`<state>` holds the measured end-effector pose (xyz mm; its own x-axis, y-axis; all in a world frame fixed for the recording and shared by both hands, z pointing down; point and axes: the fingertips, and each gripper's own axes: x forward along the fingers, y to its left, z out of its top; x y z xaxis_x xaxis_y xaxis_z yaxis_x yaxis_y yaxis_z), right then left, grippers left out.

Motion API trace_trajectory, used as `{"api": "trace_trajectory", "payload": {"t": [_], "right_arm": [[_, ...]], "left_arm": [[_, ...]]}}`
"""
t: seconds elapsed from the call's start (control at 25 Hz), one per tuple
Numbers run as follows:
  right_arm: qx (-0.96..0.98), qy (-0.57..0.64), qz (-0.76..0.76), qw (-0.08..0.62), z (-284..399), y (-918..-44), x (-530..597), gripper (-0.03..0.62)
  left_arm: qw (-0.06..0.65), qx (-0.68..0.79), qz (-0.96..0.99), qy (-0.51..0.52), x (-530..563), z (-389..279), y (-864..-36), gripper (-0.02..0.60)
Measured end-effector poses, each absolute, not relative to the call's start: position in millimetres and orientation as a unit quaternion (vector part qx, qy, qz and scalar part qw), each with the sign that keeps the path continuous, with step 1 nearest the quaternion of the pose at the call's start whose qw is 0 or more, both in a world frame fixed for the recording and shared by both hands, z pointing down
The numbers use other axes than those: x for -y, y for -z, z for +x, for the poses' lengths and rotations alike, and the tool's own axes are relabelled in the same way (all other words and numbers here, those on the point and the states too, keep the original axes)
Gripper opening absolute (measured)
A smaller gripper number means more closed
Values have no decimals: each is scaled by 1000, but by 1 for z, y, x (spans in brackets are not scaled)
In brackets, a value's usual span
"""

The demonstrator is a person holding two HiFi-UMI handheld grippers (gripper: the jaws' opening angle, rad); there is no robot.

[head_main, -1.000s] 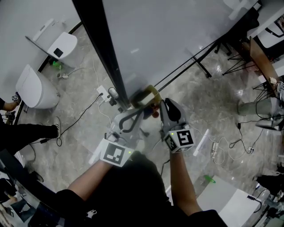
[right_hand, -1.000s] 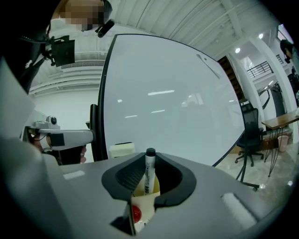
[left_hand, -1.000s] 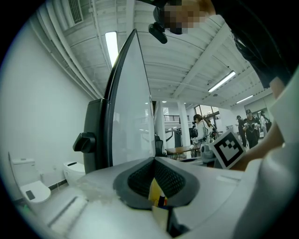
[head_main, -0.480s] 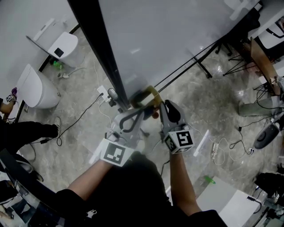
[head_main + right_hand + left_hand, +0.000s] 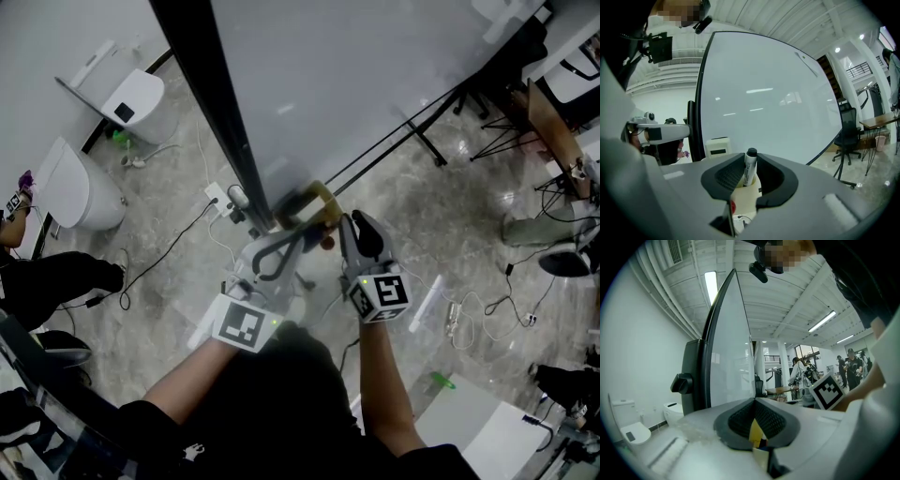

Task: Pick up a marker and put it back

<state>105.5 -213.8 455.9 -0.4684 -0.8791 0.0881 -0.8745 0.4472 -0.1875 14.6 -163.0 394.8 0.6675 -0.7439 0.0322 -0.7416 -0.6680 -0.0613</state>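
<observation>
marker white, black cap. holder cream-yellow. whiteboard at 12 o'clock white, black frame. floor grey marbled.

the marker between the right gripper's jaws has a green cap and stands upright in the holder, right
No, the cap is black, not green. The right gripper view shows the marker upright in the holder, between the jaws of the right gripper, which have just been opening.

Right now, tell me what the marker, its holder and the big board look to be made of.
The marker looks plastic: a smooth white barrel under a black cap. The holder is pale yellow, matte and thin-walled; plastic or card, I cannot tell which. The board is a glossy white panel with sharp light reflections, probably coated steel or melamine.
</observation>
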Motion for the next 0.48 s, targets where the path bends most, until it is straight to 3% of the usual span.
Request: {"api": "trace_trajectory", "payload": {"t": [0.48], "right_arm": [[-850, 109, -515, -2, 106, -460, 209, 126]], "left_arm": [[22, -408, -912, 26, 158, 14, -391, 3]]}}
